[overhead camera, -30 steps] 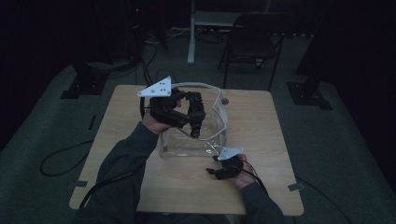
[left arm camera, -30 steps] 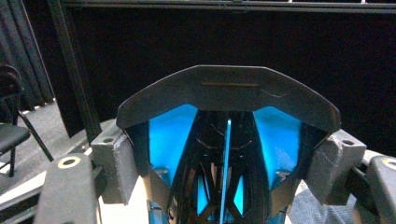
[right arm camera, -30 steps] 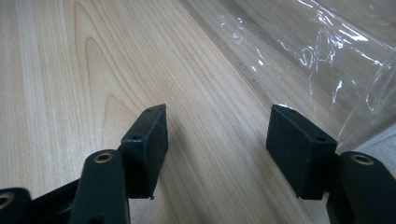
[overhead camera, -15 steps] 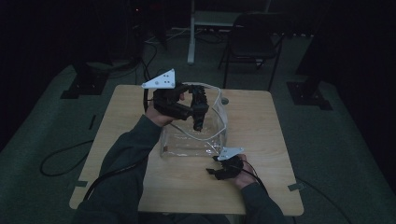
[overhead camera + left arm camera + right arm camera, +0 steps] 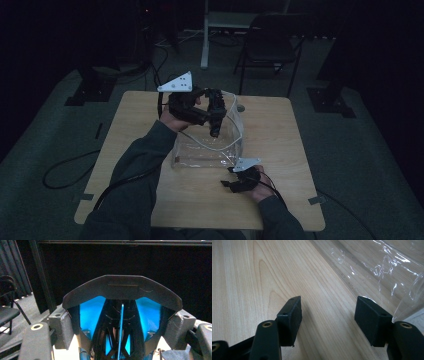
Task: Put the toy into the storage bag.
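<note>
holding a black part (image 5: 122, 322) in the left gripper (image 5: 212, 112), up over the far-left corner of the clear plastic bag (image 5: 210, 147), near the table's (image 5: 280, 130) far edge. in the left gripper view, pads (image 5: 63, 327) pressing on both sides of that black part, w/ blue showing through its openings and a curved black brim across its top; can't tell what the part is exactly. grey three-cornered plate sitting on top of the left gripper, cable trailing back along the sleeve (image 5: 135, 170) toward the near edge.

bag lying open around the table's middle, crumpled, a white cord (image 5: 205, 145) looping across it.

resting the right gripper (image 5: 231, 184) low near the near-right part of the table, just beside the bag's near edge. in the right gripper view, jaws standing fairly wide, nothing btwn them but bare wood; right pad (image 5: 372, 317) just beside the bag's edge (image 5: 372, 272), can't tell if touching.

dark room round the table, a chair (image 5: 272, 45) standing on the floor beyond the far edge.
</note>
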### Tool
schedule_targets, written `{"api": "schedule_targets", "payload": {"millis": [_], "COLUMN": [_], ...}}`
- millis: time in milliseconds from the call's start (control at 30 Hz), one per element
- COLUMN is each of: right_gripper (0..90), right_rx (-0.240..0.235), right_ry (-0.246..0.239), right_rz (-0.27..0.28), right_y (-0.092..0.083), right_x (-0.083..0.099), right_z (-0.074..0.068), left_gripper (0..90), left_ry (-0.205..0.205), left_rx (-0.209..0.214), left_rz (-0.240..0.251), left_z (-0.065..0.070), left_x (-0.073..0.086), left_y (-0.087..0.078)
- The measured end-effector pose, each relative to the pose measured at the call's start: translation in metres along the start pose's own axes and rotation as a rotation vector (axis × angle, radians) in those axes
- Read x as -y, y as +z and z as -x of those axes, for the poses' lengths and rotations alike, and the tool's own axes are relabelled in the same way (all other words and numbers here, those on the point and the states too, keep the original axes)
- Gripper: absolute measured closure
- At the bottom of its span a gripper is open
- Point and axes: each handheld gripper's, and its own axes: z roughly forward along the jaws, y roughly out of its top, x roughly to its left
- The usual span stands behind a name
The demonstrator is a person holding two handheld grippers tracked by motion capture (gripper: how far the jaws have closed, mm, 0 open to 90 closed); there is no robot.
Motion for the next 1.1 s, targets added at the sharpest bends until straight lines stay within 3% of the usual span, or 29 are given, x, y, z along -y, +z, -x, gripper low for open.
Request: {"api": "schedule_targets", "payload": {"millis": [767,1100], "right_gripper": [38.0,38.0], "right_rx": [-0.002,-0.004], "right_ry": [-0.002,-0.003], "right_rz": [0.0,0.0], "right_y": [0.0,0.0], "right_x": [0.0,0.0], "right_z": [0.0,0.0], "left_gripper": [25.0,25.0], "left_ry": [-0.012,0.008], "left_rx": [-0.03,-0.039], "left_rz": [-0.038,-0.056], "left_z": [-0.014,-0.016], "left_x": [0.013,0.018], "left_y": [0.017,0.029]}}
